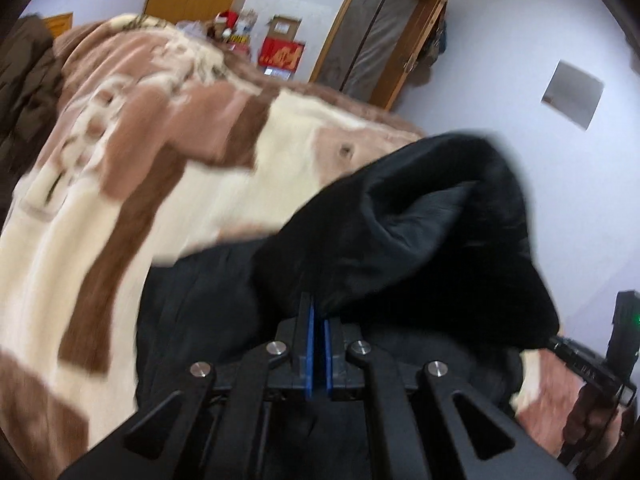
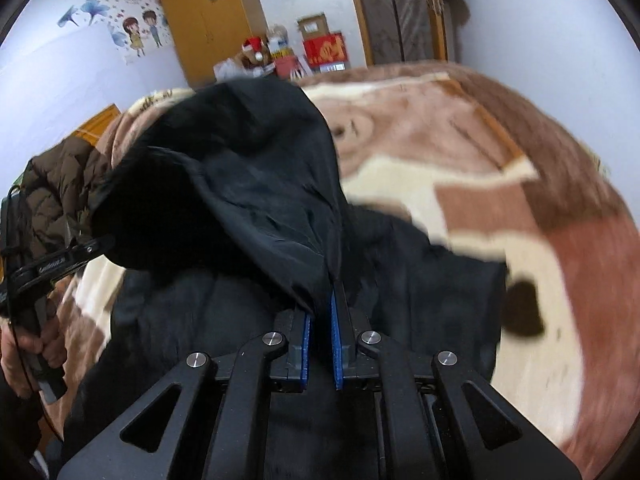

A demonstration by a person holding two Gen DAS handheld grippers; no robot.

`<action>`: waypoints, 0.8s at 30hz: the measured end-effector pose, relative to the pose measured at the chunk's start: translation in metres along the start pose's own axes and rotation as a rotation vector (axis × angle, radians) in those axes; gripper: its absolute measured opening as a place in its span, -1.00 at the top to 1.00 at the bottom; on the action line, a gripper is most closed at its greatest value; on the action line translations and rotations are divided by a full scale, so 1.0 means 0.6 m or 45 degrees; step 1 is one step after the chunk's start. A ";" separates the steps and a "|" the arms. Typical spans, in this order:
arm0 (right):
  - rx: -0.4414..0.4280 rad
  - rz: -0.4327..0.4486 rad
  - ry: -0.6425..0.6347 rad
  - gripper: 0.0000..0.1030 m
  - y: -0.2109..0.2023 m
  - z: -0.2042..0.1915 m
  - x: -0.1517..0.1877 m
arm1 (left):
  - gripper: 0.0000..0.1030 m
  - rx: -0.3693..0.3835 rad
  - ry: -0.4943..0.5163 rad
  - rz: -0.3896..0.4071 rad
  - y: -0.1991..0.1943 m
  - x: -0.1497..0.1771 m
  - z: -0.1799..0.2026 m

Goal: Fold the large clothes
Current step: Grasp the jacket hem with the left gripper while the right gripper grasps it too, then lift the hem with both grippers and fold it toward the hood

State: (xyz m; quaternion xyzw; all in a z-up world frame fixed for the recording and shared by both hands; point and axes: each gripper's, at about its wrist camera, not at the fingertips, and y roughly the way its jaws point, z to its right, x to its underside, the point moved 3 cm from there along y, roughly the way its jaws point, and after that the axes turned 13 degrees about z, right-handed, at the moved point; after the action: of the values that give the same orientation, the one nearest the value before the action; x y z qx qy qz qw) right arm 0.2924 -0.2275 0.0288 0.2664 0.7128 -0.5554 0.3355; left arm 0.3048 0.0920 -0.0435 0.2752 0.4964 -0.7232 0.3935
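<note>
A large black hooded jacket (image 1: pixel 420 240) lies on a bed, its hood end lifted. In the left wrist view my left gripper (image 1: pixel 319 312) is shut on the jacket's edge, with fabric pinched between the blue pads. In the right wrist view my right gripper (image 2: pixel 322 304) is shut on another edge of the same jacket (image 2: pixel 256 184), and the hood hangs up and to the left. The rest of the jacket's body (image 2: pixel 420 280) lies flat on the blanket. The other gripper shows at the edge of each view, the right gripper (image 1: pixel 592 372) and the left gripper (image 2: pixel 52 268).
The bed is covered by a cream, pink and brown blanket (image 1: pixel 160 184). A brown puffer jacket (image 2: pixel 56 196) lies at the bed's left side. Boxes (image 2: pixel 324 50), a yellow wardrobe (image 2: pixel 208 20) and a door (image 1: pixel 376 36) stand beyond the bed.
</note>
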 end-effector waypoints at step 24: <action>-0.054 -0.134 -0.049 0.42 0.071 -0.079 0.055 | 0.48 0.103 0.132 -0.105 0.017 0.054 0.070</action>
State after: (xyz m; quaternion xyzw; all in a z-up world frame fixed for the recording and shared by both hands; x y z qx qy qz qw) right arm 0.2950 -0.1709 -0.0152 0.2106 0.7309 -0.5620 0.3250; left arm 0.2960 0.0413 -0.0592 0.3072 0.4974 -0.7431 0.3257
